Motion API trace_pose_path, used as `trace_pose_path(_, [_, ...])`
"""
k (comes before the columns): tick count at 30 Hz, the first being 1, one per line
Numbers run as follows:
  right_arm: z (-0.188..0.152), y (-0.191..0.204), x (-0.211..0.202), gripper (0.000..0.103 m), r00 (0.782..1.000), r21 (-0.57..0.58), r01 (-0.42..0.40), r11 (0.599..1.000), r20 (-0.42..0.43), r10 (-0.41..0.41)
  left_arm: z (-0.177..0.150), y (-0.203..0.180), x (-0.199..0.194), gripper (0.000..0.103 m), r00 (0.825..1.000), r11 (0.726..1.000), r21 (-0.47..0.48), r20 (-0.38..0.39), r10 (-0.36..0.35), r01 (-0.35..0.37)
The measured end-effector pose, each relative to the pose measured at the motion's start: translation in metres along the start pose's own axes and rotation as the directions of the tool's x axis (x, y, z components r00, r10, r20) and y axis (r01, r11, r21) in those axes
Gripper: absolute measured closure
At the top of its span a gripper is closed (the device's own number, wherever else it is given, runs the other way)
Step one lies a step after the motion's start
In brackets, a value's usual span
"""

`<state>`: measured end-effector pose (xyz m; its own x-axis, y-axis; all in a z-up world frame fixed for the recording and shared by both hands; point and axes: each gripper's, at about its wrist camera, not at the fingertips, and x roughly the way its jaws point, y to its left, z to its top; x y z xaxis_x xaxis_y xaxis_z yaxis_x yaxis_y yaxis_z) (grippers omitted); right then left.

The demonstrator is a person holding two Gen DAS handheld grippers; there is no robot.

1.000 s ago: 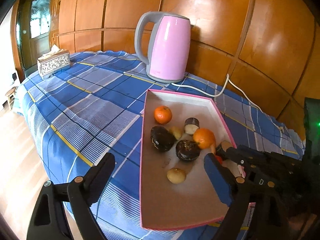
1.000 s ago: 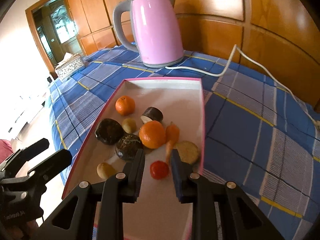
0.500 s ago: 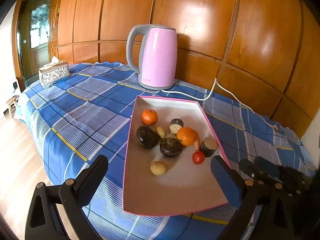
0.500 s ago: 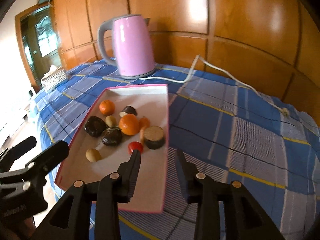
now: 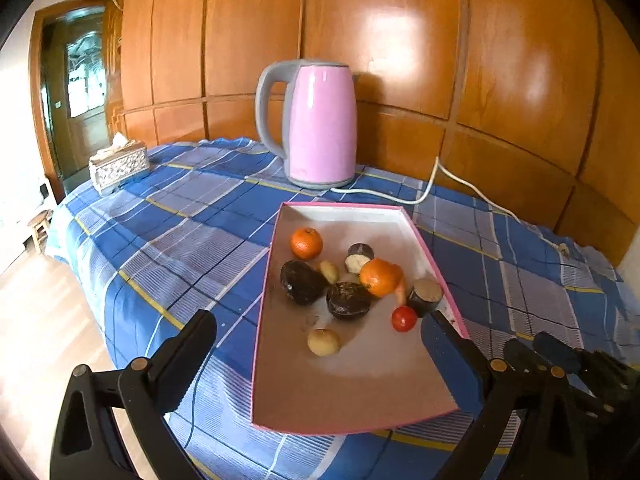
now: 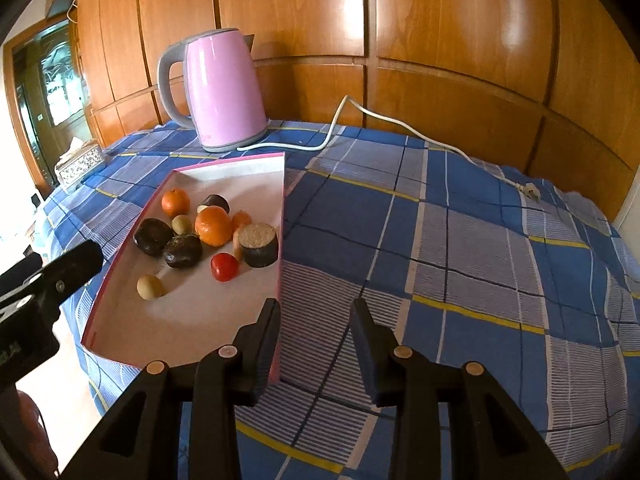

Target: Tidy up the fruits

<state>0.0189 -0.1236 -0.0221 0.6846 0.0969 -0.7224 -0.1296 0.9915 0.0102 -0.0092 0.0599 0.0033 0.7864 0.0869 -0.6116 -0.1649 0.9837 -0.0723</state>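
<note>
A pink-rimmed shallow box [image 5: 276, 240] [image 6: 282, 200] lies on the blue checked tablecloth. In it are two oranges [image 5: 306, 243] [image 5: 379, 277], two dark fruits [image 5: 301, 281] [image 5: 347, 299], a red tomato [image 5: 404, 318] [image 6: 224, 266], a small yellow fruit [image 5: 324, 341] [image 6: 149, 287], a carrot piece and two dark cut rounds [image 6: 260, 243]. My left gripper [image 5: 320, 344] is open wide and empty, straddling the box's near end. My right gripper [image 6: 316, 320] is open and empty, near the box's right front corner.
A pink kettle [image 5: 320, 124] [image 6: 224, 92] stands behind the box, its white cord [image 6: 360, 120] trailing right across the cloth. A silver tissue box [image 5: 119, 162] sits far left. Wooden panels back the table. The floor drops off at the left edge.
Both grippers have pulled back and up from the box. The right gripper left the red tomato in the box and has opened wider, shifting right over the cloth.
</note>
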Motion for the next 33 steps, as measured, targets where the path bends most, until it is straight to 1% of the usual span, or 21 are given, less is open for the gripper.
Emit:
trace_pose_path(3, [0.0, 0.002, -0.002, 0.067, 1.0, -0.009, -0.004, 1.0, 0.009, 0.004, -0.001, 0.005, 0.003, 0.0, 1.0, 1.0, -0.02, -0.012, 0.008, -0.008])
trace_pose_path(8, [0.0, 0.003, -0.006, 0.067, 1.0, -0.011, -0.004, 1.0, 0.024, 0.004, 0.001, 0.008, -0.003, 0.0, 0.999, 0.999, -0.035, 0.025, 0.035, -0.034])
trace_pose_path(33, [0.001, 0.012, -0.007, 0.067, 0.999, -0.038, -0.017, 0.999, 0.027, 0.018, 0.004, 0.006, -0.005, 0.0, 1.0, 0.999, -0.034, 0.02, 0.013, -0.013])
